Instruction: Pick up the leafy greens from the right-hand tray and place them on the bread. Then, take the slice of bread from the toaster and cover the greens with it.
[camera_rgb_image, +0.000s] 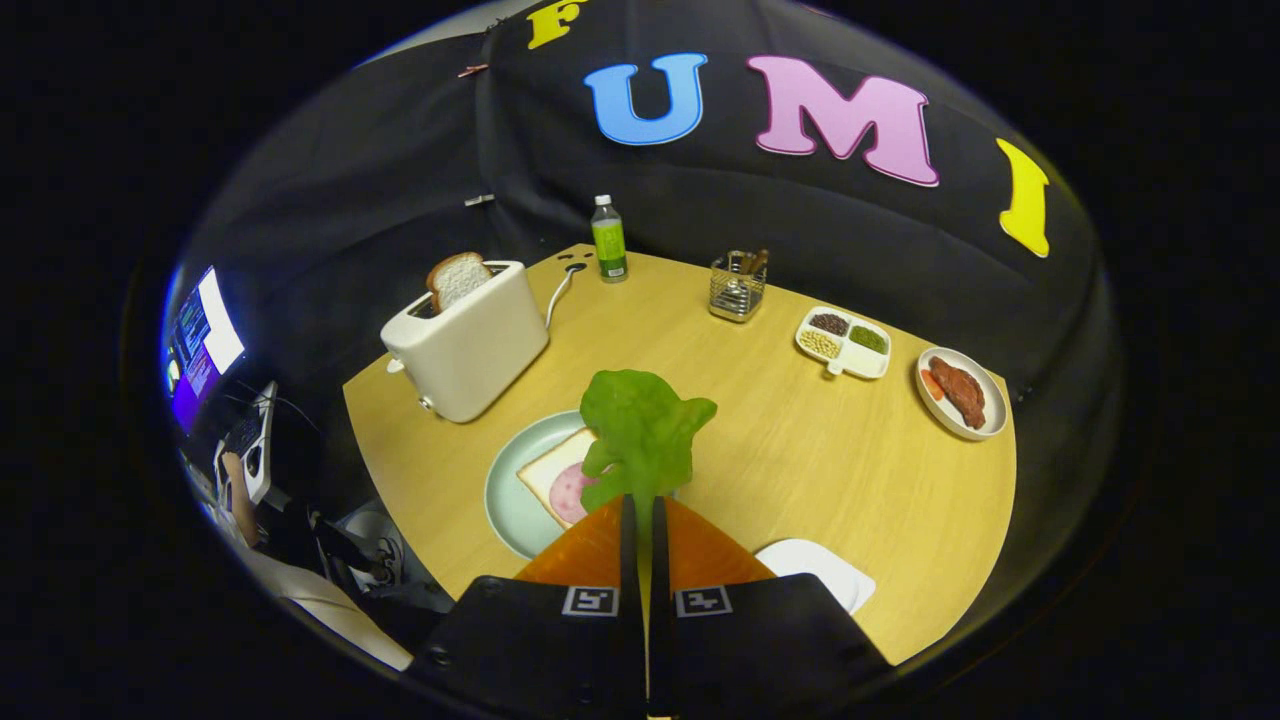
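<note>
My gripper (642, 500) is shut on the stem of the leafy greens (642, 428), which stand up just ahead of the fingertips, above the table. Under and to the left of the leaf lies a slice of bread (549, 468) with a pink ham round (570, 492) on a pale green plate (508, 490). Beyond the plate to the left stands a white toaster (470, 340) with a slice of bread (458, 278) sticking out of its slot. A white tray (815, 565) lies on the table just right of my fingers.
On the wooden table (800, 450) stand a green-labelled bottle (608, 240), a wire cutlery holder (738, 285), a divided dish of beans (845, 342) and a plate of meat (960, 392). A person sits by a lit screen (205, 340) off the left edge.
</note>
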